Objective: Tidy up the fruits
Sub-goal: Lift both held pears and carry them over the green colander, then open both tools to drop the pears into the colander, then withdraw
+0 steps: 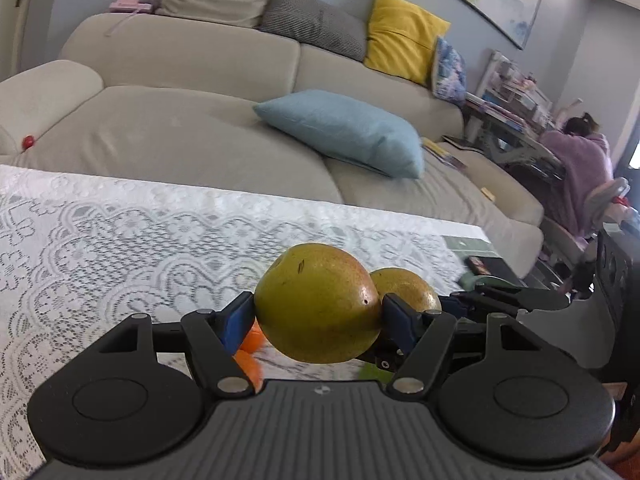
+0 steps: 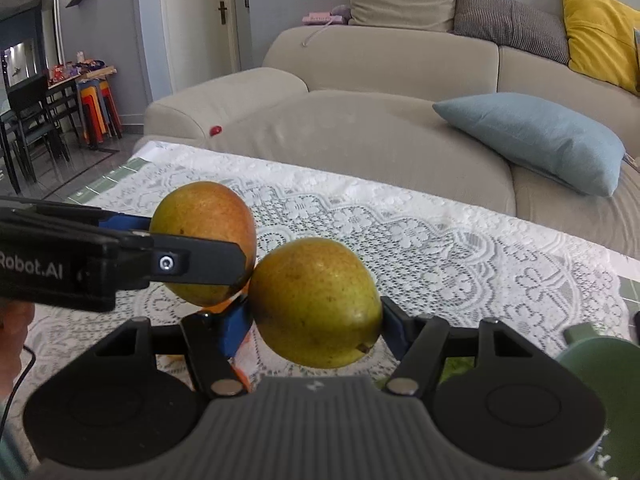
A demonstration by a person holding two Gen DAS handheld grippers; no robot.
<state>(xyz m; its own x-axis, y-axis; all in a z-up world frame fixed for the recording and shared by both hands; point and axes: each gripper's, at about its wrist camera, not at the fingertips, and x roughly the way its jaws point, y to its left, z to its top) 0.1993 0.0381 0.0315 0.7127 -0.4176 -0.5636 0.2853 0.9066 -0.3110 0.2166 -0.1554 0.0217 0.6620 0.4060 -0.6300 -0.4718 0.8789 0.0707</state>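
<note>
My left gripper [image 1: 316,314] is shut on a yellow-green pear [image 1: 316,304], held above the lace-covered table [image 1: 120,240]. Just behind it to the right is a second pear [image 1: 404,290], with a finger [image 1: 500,300] of my right gripper reaching in from the right. In the right wrist view my right gripper [image 2: 316,320] is shut on that second pear [image 2: 316,304]. The left gripper [image 2: 180,240] comes in from the left with its reddish-yellow pear [image 2: 204,236], and the two pears almost touch. Orange fruits [image 1: 250,344] lie on the table under the left gripper.
A green bowl [image 2: 592,356] stands at the table's right, with something green [image 1: 372,372] below the grippers. A beige sofa [image 1: 180,128] with a blue cushion [image 1: 344,128] lies beyond the table's far edge. A person [image 1: 580,160] sits at a desk far right.
</note>
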